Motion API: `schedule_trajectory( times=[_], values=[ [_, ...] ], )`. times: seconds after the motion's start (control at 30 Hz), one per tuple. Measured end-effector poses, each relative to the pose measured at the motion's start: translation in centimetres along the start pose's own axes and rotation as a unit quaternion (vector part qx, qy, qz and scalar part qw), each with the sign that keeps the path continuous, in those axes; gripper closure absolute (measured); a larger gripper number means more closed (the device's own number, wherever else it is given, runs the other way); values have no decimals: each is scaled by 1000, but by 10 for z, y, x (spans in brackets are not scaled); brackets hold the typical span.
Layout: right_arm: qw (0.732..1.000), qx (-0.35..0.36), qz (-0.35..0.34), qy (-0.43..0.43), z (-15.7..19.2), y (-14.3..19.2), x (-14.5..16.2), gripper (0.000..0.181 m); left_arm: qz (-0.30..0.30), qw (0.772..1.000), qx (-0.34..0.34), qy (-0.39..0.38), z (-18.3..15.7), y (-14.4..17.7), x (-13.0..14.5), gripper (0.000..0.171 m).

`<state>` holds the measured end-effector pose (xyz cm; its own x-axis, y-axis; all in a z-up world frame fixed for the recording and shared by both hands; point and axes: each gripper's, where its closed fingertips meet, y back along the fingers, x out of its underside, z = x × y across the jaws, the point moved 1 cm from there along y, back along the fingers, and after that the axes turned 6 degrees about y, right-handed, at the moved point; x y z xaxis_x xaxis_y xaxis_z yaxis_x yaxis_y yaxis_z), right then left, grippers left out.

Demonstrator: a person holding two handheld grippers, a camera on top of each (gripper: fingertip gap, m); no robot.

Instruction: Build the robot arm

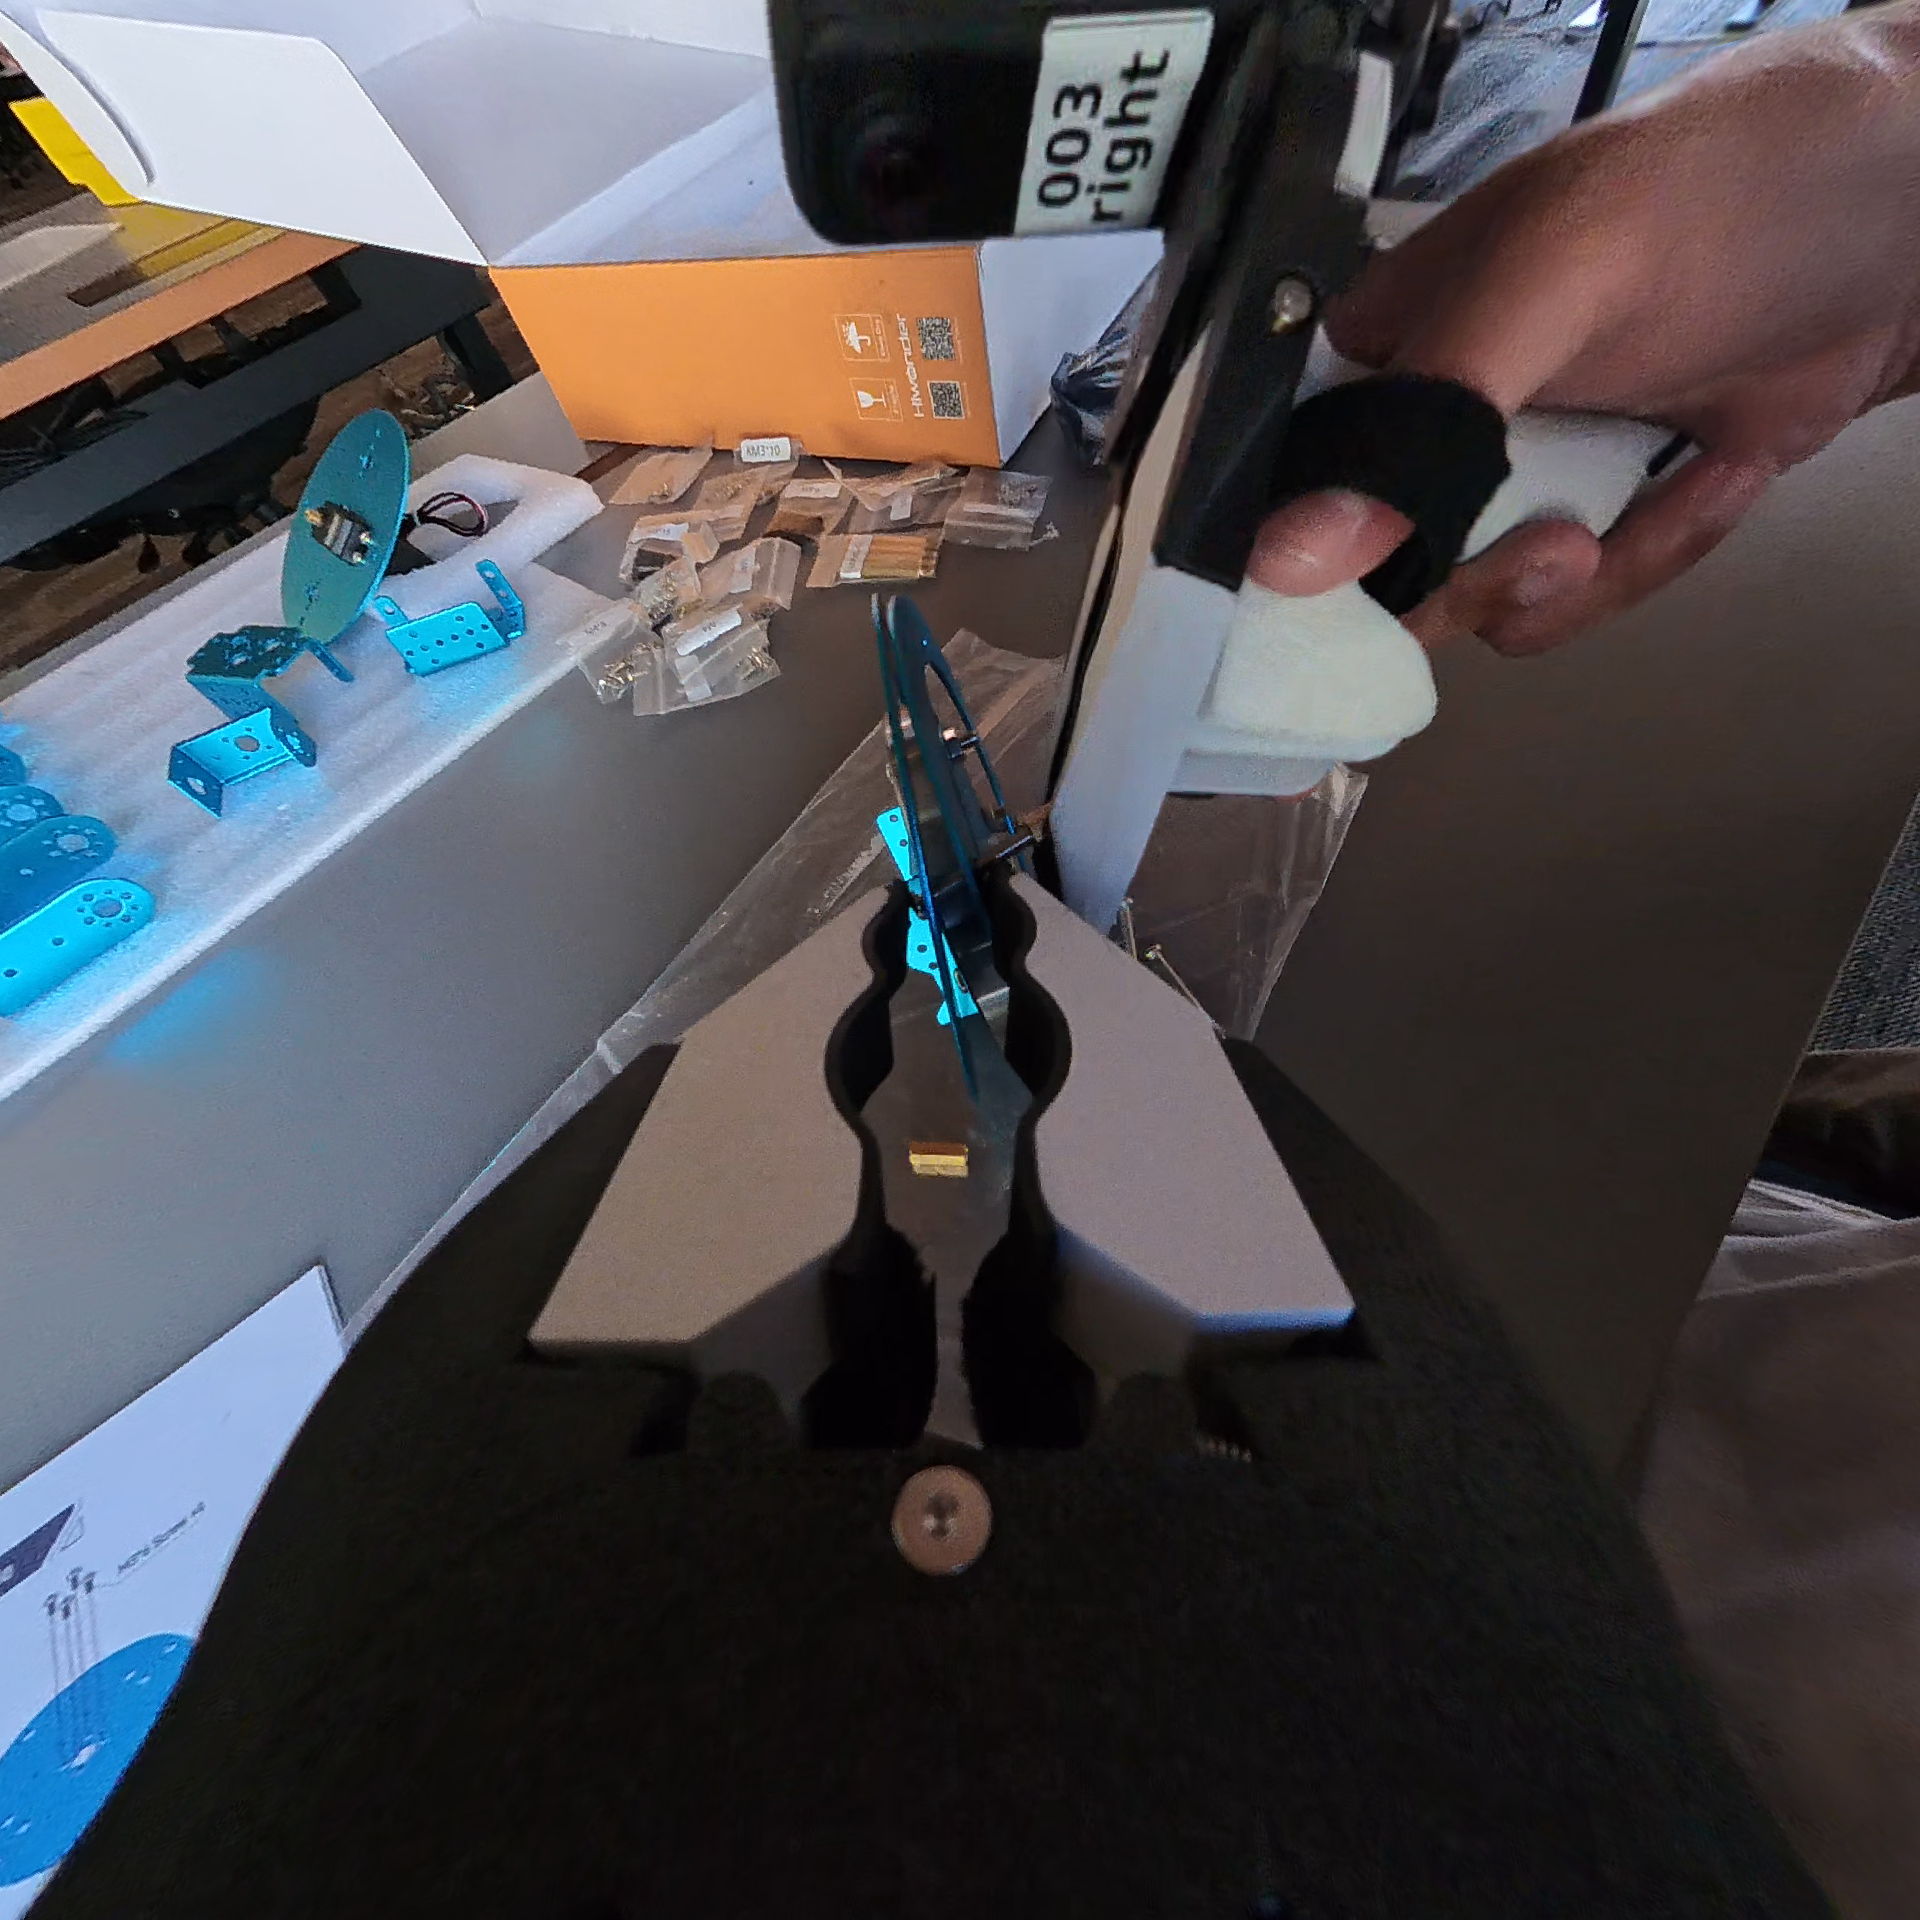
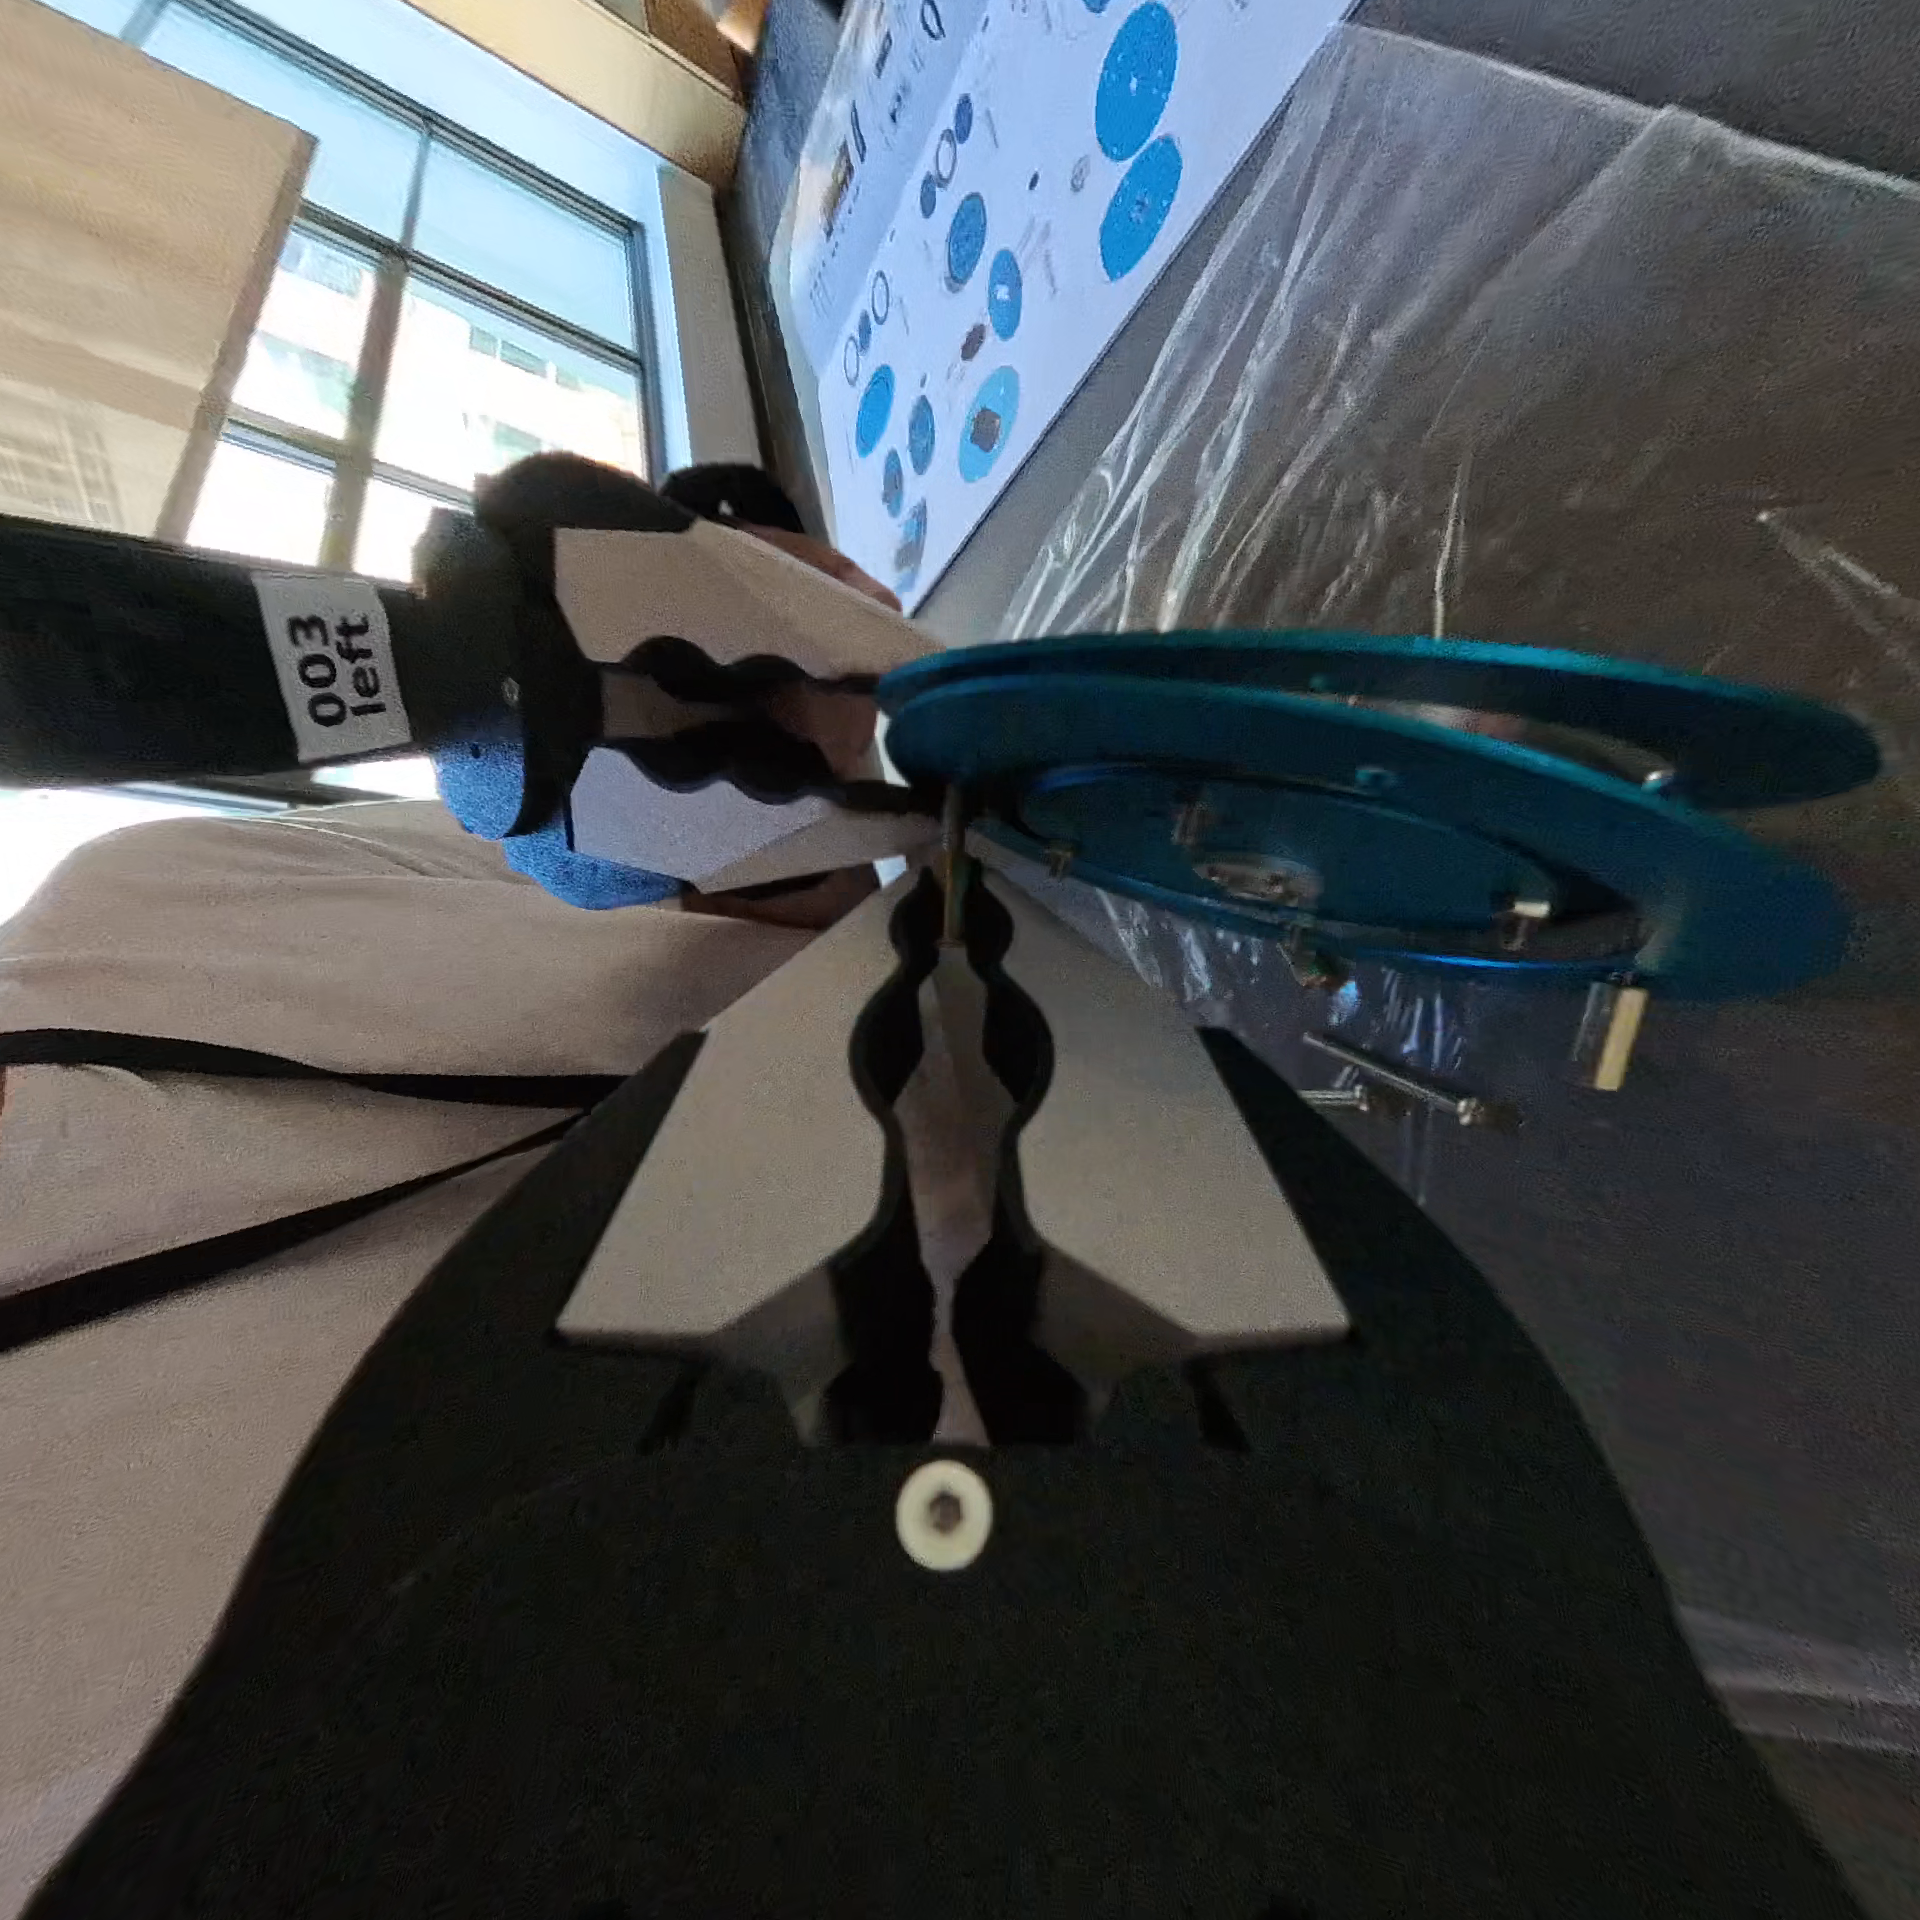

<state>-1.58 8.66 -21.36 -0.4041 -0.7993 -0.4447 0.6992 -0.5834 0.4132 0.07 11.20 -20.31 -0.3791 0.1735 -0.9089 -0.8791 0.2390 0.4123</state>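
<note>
A white label sits on the right gripper, another on the left; the orange box carries printed marks.

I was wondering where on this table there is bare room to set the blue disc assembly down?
The grey tabletop is bare between the white foam sheet and the clear plastic bag. It is crowded near the orange box, where small hardware bags lie scattered, and on the foam, which carries blue brackets.
</note>
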Motion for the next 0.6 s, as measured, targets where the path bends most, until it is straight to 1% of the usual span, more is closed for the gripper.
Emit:
schedule_trajectory(
  times=[0.03, 0.07, 0.1, 0.13, 0.17, 0.2, 0.23, 0.27, 0.3, 0.33, 0.37, 0.4, 0.43, 0.47, 0.5, 0.53, 0.57, 0.6],
  values=[
    [999, 20, -6, 32, -2, -1, 0, 178, 1, 1000, 1, 0, 0, 0, 0, 157],
    [994, 67, -7, 91, -6, -1, 1, 178, 1, 1000, 4, 2, 0, 0, 1, 157],
    [978, 134, 2, 162, -10, 1, 1, 177, 0, 1000, 6, 8, 0, -1, 0, 157],
    [947, 216, 15, 237, -16, 4, -2, 171, 1, 1000, 8, 14, 1, -1, 0, 157],
    [902, 299, 32, 308, -21, 9, -5, 161, 3, 1000, 8, 16, 1, -1, 0, 157],
    [847, 375, 57, 372, -24, 13, -7, 153, 4, 1000, 7, 16, 1, -1, 0, 157],
    [785, 440, 85, 427, -25, 16, -7, 151, 5, 1000, 6, 15, 1, -1, 0, 157],
    [715, 500, 106, 477, -25, 19, -10, 151, 6, 1000, 5, 14, 0, -1, 0, 157],
    [638, 553, 119, 523, -23, 23, -15, 156, 7, 1000, 4, 11, 0, -1, 0, 157],
    [574, 584, 132, 559, -21, 23, -18, 162, 7, 1000, 4, 11, 0, -1, 0, 157],
    [535, 600, 146, 577, -22, 22, -19, 163, 6, 1000, 4, 13, 0, -1, 0, 157],
    [526, 605, 162, 575, -26, 21, -17, 163, 7, 1000, 4, 15, 0, -1, 0, 157],
    [530, 607, 170, 567, -30, 21, -17, 163, 7, 1000, 4, 16, 0, -1, 0, 157],
    [527, 612, 162, 567, -29, 23, -21, 176, 6, 1000, 4, 16, 0, -1, 0, 157],
    [531, 609, 159, 568, -27, 25, -22, 181, 5, 1000, 4, 15, -1, -1, 0, 157],
    [556, 595, 159, 558, -28, 24, -21, 181, 4, 1000, 4, 14, -1, -1, 1, 157],
    [602, 571, 151, 537, -28, 21, -19, 181, 5, 1000, 6, 13, -1, 0, 1, 157],
    [665, 534, 142, 502, -29, 18, -15, 181, 5, 1000, 9, 12, -2, 0, 1, 157]
  ],
)
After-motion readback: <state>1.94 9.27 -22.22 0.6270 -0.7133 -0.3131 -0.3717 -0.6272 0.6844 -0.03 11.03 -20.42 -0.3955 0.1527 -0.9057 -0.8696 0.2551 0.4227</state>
